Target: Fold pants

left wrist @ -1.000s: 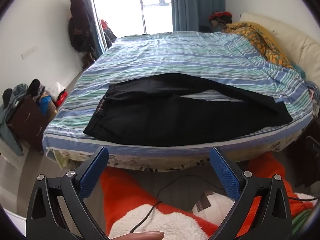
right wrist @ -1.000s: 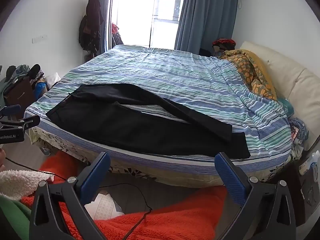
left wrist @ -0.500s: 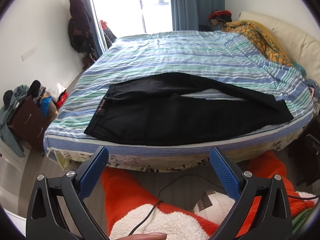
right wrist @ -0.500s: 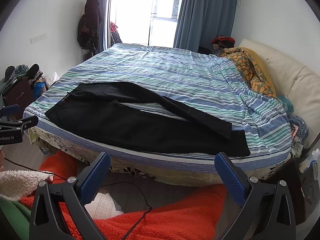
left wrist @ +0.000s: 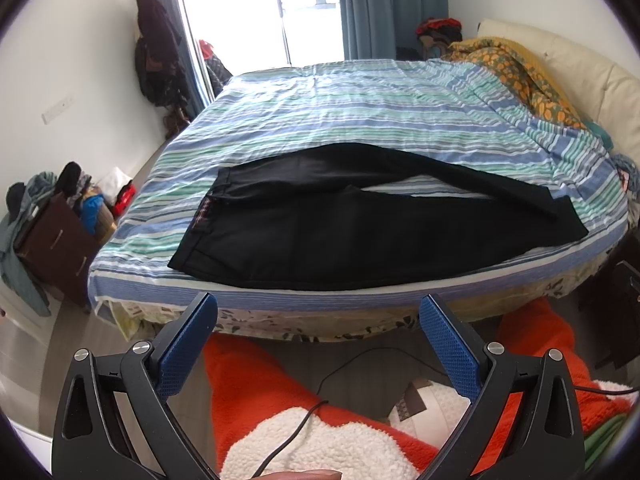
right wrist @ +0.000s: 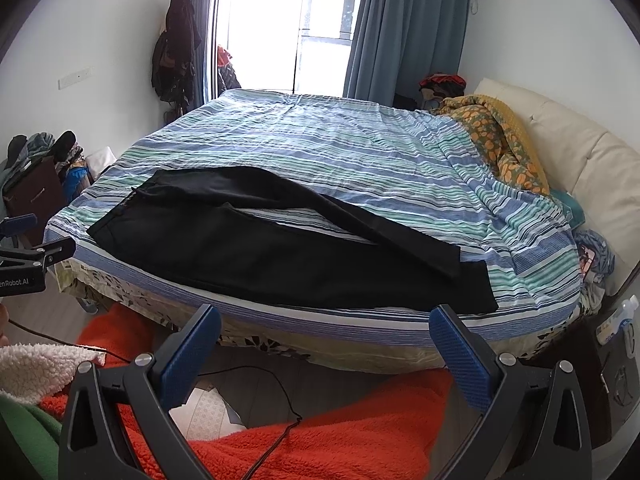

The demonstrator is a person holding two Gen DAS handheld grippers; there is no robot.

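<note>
- Brown cabinet [left wrist: 52,240] at far left, heaped with clothes.
- Striped bed [left wrist: 360,120] fills the room; black pants [left wrist: 340,232] lie flat along its near edge, waistband leftward.
- Left gripper [left wrist: 318,320] and right gripper [right wrist: 325,330] spread wide, both holding nothing.
- Orange quilt [right wrist: 504,140] at right.

one pair of black pants [left wrist: 360,232], one striped bed [left wrist: 360,112], two grippers.

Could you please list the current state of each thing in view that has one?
black pants: spread flat on the bed, unfolded, legs crossing at the cuffs
left gripper: open, empty, short of the bed
right gripper: open, empty, short of the bed
striped bedspread: laid flat over the bed
blue curtain: drawn aside
floral blanket: bunched by the headboard
</note>
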